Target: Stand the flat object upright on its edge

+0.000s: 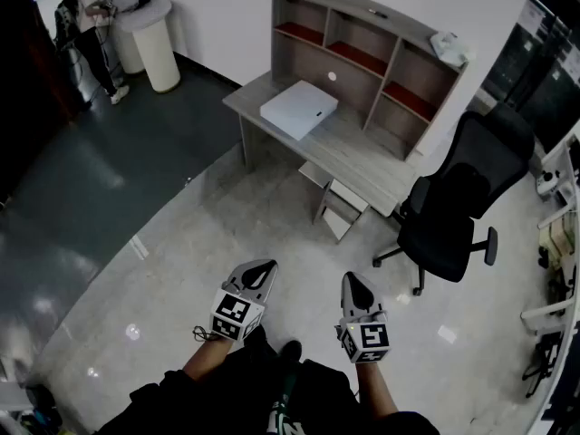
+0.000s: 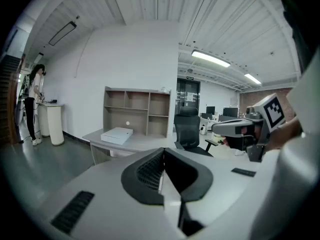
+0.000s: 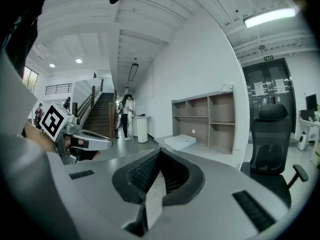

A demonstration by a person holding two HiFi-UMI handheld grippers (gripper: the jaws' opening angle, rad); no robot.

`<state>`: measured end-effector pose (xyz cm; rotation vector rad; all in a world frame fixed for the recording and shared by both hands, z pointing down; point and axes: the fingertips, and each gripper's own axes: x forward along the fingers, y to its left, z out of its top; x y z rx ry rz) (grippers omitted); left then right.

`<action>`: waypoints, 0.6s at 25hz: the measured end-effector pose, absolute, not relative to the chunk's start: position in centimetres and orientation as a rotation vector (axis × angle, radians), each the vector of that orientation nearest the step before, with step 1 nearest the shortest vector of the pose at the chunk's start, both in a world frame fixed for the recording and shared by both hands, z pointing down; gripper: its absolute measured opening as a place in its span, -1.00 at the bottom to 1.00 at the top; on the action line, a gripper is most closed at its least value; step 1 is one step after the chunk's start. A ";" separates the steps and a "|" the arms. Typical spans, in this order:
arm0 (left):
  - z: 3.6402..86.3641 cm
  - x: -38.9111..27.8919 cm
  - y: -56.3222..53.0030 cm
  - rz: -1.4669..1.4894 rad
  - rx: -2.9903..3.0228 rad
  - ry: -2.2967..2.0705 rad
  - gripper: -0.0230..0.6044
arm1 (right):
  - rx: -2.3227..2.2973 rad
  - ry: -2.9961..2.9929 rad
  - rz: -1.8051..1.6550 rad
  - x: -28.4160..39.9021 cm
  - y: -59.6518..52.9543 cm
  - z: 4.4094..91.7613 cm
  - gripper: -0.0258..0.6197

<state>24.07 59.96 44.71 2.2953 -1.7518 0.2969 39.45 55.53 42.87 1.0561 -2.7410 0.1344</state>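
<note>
Two grippers hang low in the head view, above the pale tiled floor (image 1: 181, 243) and well apart from the work. The left gripper (image 1: 264, 267) has its fingers (image 2: 147, 171) pressed together with nothing between them. The right gripper (image 1: 352, 280) is the same, fingers (image 3: 142, 171) together and empty.

At far left a person (image 1: 86, 21) stands by a white cylindrical stand (image 1: 156, 48), clear of the task. Further right is the grey counter (image 1: 362, 152), and on it lies the task's thing, a flat white box (image 1: 299, 109). The box rests on its broad face near the counter's left end, in front of the open shelf hutch (image 1: 362, 53) that rises from the back edge. A black office chair (image 1: 453, 211) stands off the counter's right end.

By these views the task has not begun. The step in hand looks like the approach, since the box lies untouched and both grippers point towards it from across the floor. The next move calls for walking up to the counter and spreading at least one pair of fingers. One long edge of the box then has to be lifted, probably with the other gripper steadying the far side. The box must pivot onto a narrow edge without sliding on the smooth top or tipping back against the hutch.
</note>
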 end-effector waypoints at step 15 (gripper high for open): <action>44.2 23.6 61.7 0.291 2.304 -1.745 -0.89 | 1.077 -2.755 0.230 38.4 57.3 42.5 -0.82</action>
